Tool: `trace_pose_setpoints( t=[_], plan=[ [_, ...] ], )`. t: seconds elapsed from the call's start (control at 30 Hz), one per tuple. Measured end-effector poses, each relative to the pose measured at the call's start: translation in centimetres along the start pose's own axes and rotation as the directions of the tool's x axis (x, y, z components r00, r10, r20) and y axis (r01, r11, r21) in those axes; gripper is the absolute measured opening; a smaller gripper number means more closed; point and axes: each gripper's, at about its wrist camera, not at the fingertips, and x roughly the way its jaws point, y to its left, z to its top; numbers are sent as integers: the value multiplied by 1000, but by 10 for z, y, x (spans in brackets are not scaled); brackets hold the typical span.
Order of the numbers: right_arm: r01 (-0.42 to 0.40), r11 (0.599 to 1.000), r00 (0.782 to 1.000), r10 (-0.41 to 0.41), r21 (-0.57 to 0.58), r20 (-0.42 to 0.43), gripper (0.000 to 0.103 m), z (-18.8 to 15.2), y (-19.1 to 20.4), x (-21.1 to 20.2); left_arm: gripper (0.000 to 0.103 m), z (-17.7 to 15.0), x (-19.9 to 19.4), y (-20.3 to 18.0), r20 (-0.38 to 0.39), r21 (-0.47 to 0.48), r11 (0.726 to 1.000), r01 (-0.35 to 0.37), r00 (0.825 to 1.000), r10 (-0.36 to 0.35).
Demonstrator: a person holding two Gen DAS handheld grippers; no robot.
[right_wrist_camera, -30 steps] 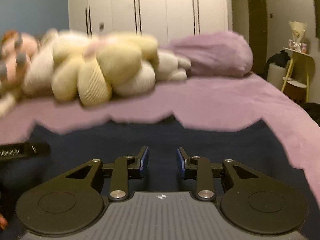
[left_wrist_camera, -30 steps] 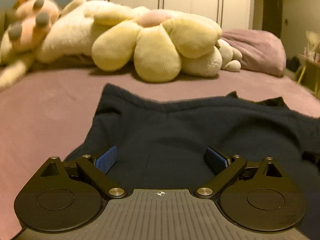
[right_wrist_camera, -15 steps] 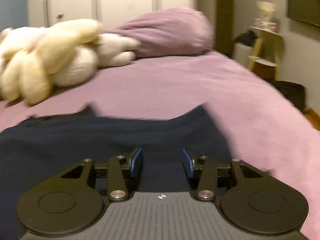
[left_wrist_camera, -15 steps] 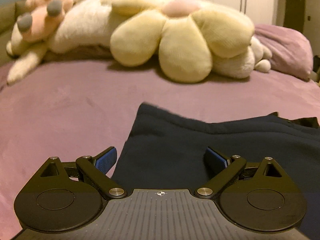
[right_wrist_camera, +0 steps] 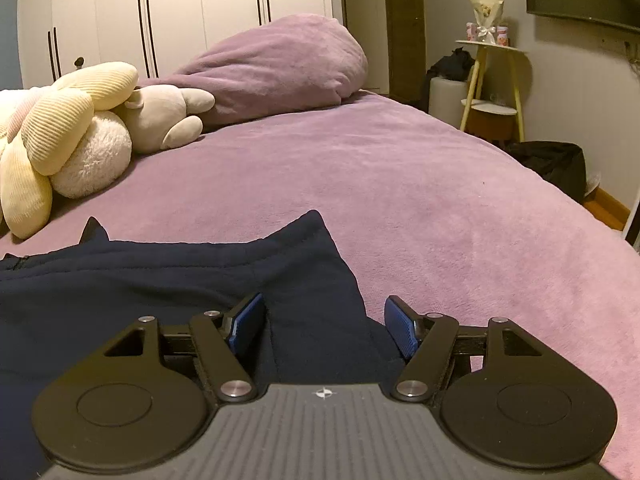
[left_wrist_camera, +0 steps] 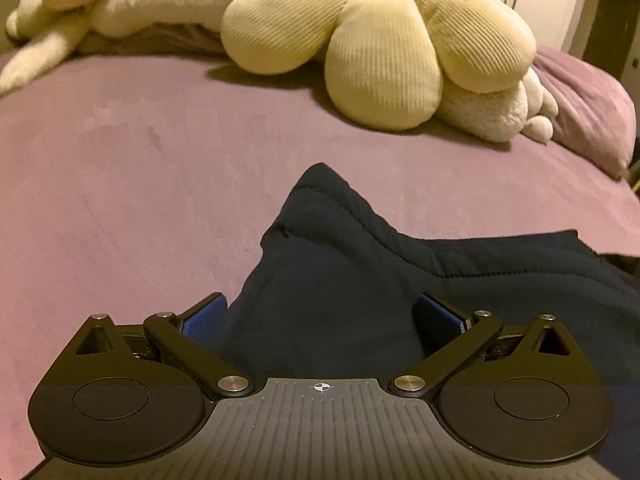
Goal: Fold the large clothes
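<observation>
A dark navy garment [left_wrist_camera: 400, 280] lies flat on the purple bed cover. In the left wrist view its left corner pokes up between the fingers of my left gripper [left_wrist_camera: 320, 316], which is open wide around that corner, blue pads apart. In the right wrist view the garment [right_wrist_camera: 160, 292] ends in a right corner just ahead of my right gripper [right_wrist_camera: 325, 324], which is open with the corner's edge between its pads. Neither gripper is closed on the cloth.
A yellow flower-shaped plush [left_wrist_camera: 380, 48] and cream plush toys [right_wrist_camera: 104, 152] lie at the head of the bed. A purple pillow [right_wrist_camera: 280, 64] lies behind. A side table [right_wrist_camera: 492, 92] and dark bag [right_wrist_camera: 556, 164] stand right of the bed. White wardrobes line the back wall.
The left gripper has moved left and forward to the garment's left corner. The right gripper has moved right to the right corner and its jaws have opened wider.
</observation>
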Motion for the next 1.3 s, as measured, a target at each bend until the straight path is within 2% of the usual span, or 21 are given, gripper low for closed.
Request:
trace_pose_setpoints(
  t=[0.27, 0.33, 0.43, 0.57, 0.63, 0.77, 0.87, 0.9, 0.97, 1.03, 1.13, 1.17, 1.27, 1.3],
  plan=[
    [26, 999, 1000, -26, -18, 0, 68, 4, 2, -3, 103, 4, -12, 2, -14, -12, 1000, -24, 1000, 24],
    [50, 998, 999, -50, -24, 4, 68, 7, 5, -8, 103, 4, -24, 9, -21, -26, 999, -22, 1000, 22],
    [107, 994, 993, -106, -7, 53, 67, 10, 5, -33, 103, -9, -60, 27, 2, -21, 1000, 16, 1000, -16],
    [17, 995, 992, -29, 98, 120, 54, -9, -20, -97, 103, -49, -123, 71, 42, -53, 992, 113, 993, -111],
    [-25, 990, 993, 9, 140, 118, 50, -27, -33, -127, 103, -73, -148, 93, 24, -107, 985, 136, 991, -134],
    [-46, 990, 997, 37, 131, 72, 46, -75, -47, -179, 103, -116, -180, 125, -41, -253, 946, 204, 974, -221],
    [-44, 993, 998, 40, 107, 40, 46, -97, -48, -200, 103, -131, -185, 136, -53, -341, 900, 271, 951, -306],
    [-44, 994, 998, 40, 101, 43, 46, -100, -47, -205, 103, -132, -183, 138, -59, -370, 885, 282, 944, -325],
    [-34, 996, 998, 30, 84, 46, 48, -100, -44, -213, 103, -132, -175, 141, -57, -429, 841, 330, 919, -390],
    [-32, 995, 999, 29, 92, 34, 49, -95, -41, -216, 103, -128, -165, 140, -64, -458, 817, 349, 904, -422],
    [-44, 993, 998, 41, 107, 37, 52, -90, -38, -224, 103, -119, -155, 137, -64, -449, 815, 365, 897, -437],
    [-51, 993, 998, 47, 105, 40, 54, -89, -36, -226, 103, -116, -150, 137, -58, -451, 807, 382, 889, -454],
    [-64, 993, 998, 61, 100, 35, 54, -88, -30, -231, 92, -109, -139, 139, -55, -489, 777, 395, 875, -480],
    [-76, 992, 997, 73, 103, 30, 54, -87, -28, -232, 92, -107, -135, 139, -57, -499, 768, 402, 869, -492]
  ],
)
